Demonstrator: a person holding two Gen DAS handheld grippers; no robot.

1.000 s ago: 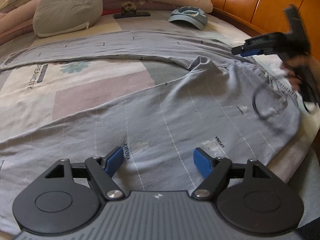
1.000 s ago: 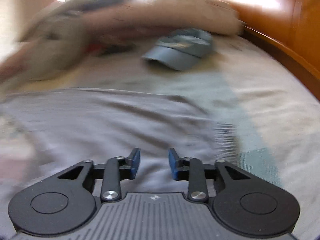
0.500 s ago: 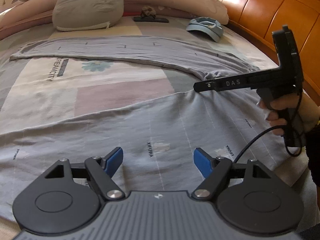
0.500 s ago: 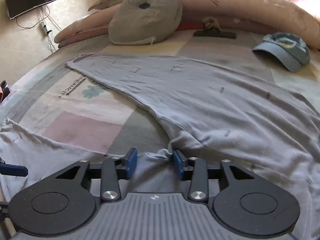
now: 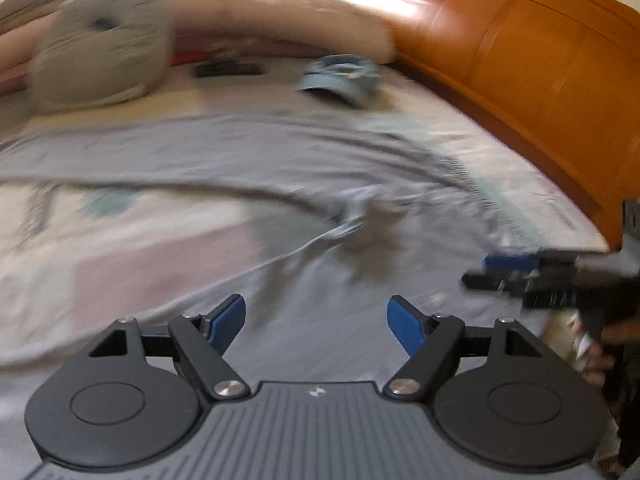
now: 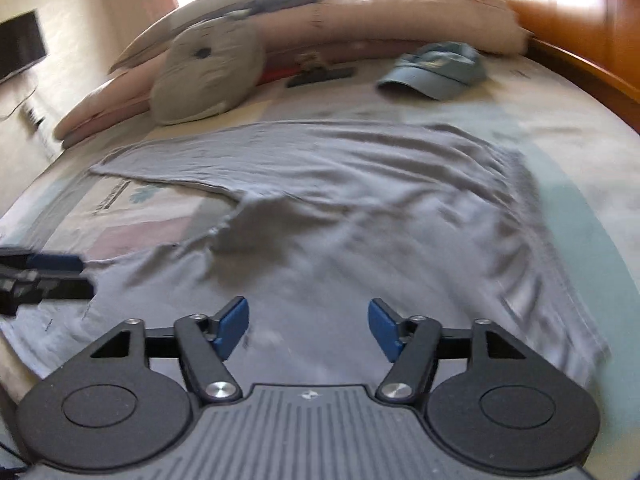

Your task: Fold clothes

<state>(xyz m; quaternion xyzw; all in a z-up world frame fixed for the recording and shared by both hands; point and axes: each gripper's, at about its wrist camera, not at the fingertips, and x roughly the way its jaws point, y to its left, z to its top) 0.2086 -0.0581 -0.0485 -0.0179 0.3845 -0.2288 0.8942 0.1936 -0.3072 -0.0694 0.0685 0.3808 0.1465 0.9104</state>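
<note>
A pair of grey trousers (image 6: 360,208) lies spread on the bed, legs running off to the left and a small bunched fold at the crotch (image 5: 360,220). My left gripper (image 5: 316,320) hovers open over the near leg with nothing between its blue pads. My right gripper (image 6: 308,324) is open too, above the seat of the trousers, empty. Each gripper shows in the other's view: the right gripper (image 5: 508,268) with a hand on it at the far right, the left gripper (image 6: 44,272) at the left edge. Both views are motion-blurred.
A blue cap (image 6: 436,68) lies near the headboard end. A grey cushion (image 6: 208,76) and long pink pillows (image 6: 400,12) line the far side. An orange wooden headboard (image 5: 540,80) bounds the right. A patterned bedsheet (image 5: 120,248) shows between the trouser legs.
My right gripper has let go of the crotch fabric, opened wide and pulled back to the right. The left gripper has swung, so its view blurs; it stays open.
</note>
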